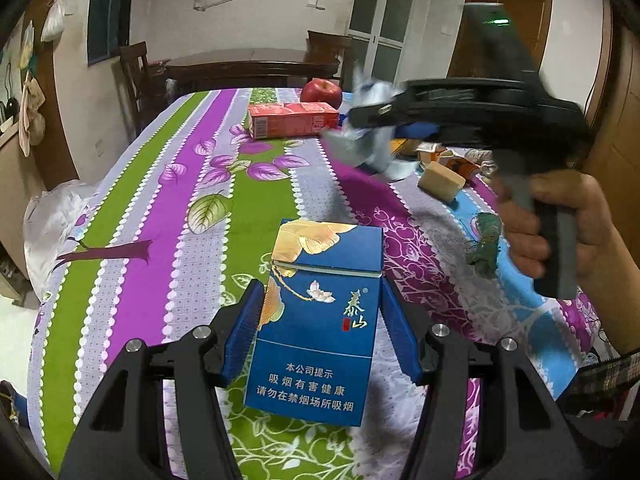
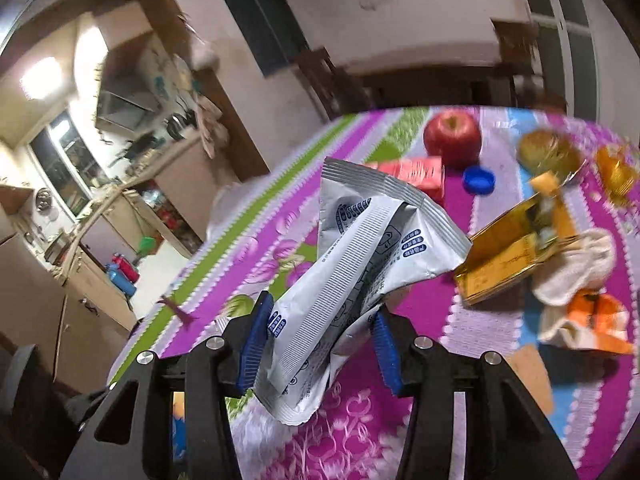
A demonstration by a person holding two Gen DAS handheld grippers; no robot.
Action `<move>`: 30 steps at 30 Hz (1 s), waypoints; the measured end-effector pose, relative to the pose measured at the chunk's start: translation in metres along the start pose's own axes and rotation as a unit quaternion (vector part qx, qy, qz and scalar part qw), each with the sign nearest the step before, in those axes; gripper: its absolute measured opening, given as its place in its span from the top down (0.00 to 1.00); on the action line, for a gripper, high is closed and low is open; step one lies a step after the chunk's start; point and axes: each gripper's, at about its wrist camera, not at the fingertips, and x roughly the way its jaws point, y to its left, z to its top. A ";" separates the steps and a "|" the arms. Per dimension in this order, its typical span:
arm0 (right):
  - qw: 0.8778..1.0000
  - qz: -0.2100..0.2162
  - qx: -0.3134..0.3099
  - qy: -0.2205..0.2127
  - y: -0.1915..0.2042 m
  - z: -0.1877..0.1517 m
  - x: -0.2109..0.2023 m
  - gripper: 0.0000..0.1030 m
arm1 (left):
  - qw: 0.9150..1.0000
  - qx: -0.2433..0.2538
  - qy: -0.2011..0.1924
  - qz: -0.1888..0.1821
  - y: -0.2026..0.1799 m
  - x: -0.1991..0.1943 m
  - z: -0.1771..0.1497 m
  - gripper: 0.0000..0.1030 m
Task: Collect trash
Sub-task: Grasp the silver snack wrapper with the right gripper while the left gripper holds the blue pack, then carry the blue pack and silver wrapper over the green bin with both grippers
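- L gripper [image 1: 320,320]: blue pads on both sides of a blue cigarette pack [image 1: 320,312], clamped on it; pack upright, lid end pointing away from cam, warning text on lower part, held above the striped floral tablecloth [image 1: 192,216].
- R gripper [image 2: 320,336]: pads pressed onto a crumpled silver-white wrapper [image 2: 360,256], lifted off the cloth; wrapper sticks up and out past the fingers, bottom end hangs below them.
- In L view the R gripper [image 1: 360,120] shows at upper right w/ the same wrapper [image 1: 360,140], blurred; person's hand [image 1: 560,224] wraps the handle.
- Other items on table, R view: gold foil box [image 2: 508,252], open, lying just right of the wrapper; white cloth [image 2: 580,268] beside it, touching an orange scrap [image 2: 600,316]; blue bottle cap [image 2: 479,179] near red apple [image 2: 452,136]; red carton [image 2: 416,172] partly behind wrapper; brownish round fruit [image 2: 548,152], blurred.
- L view also: tan soap-like block [image 1: 440,180], dark green scrap [image 1: 486,240] near R hand.
- White plastic bag [image 1: 56,228] hangs at table's left edge.
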 end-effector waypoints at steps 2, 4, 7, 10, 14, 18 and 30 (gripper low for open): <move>1.000 -0.002 -0.020 -0.024 -0.003 -0.003 -0.023 0.52 | 1.000 0.000 0.001 0.002 -0.003 0.000 0.001 0.45; 0.999 -0.004 -0.031 -0.039 0.001 -0.009 -0.044 0.52 | 1.000 0.000 0.000 -0.003 -0.009 -0.001 0.003 0.45; 0.997 -0.015 -0.044 -0.055 0.000 -0.022 -0.078 0.52 | 1.000 0.008 -0.007 -0.002 -0.021 -0.002 0.010 0.45; 0.995 -0.034 -0.067 -0.069 -0.001 -0.037 -0.110 0.52 | 1.000 0.013 -0.009 0.000 -0.033 0.000 0.017 0.45; 0.993 -0.055 -0.078 -0.072 -0.005 -0.061 -0.141 0.51 | 1.000 0.019 -0.005 0.000 -0.049 0.007 0.024 0.45; 0.990 -0.086 -0.086 -0.068 -0.014 -0.085 -0.164 0.51 | 1.000 0.016 0.006 0.000 -0.061 0.016 0.027 0.45; 0.987 -0.127 -0.051 -0.083 -0.050 -0.119 -0.220 0.51 | 0.996 0.070 -0.010 0.055 -0.125 0.031 0.050 0.46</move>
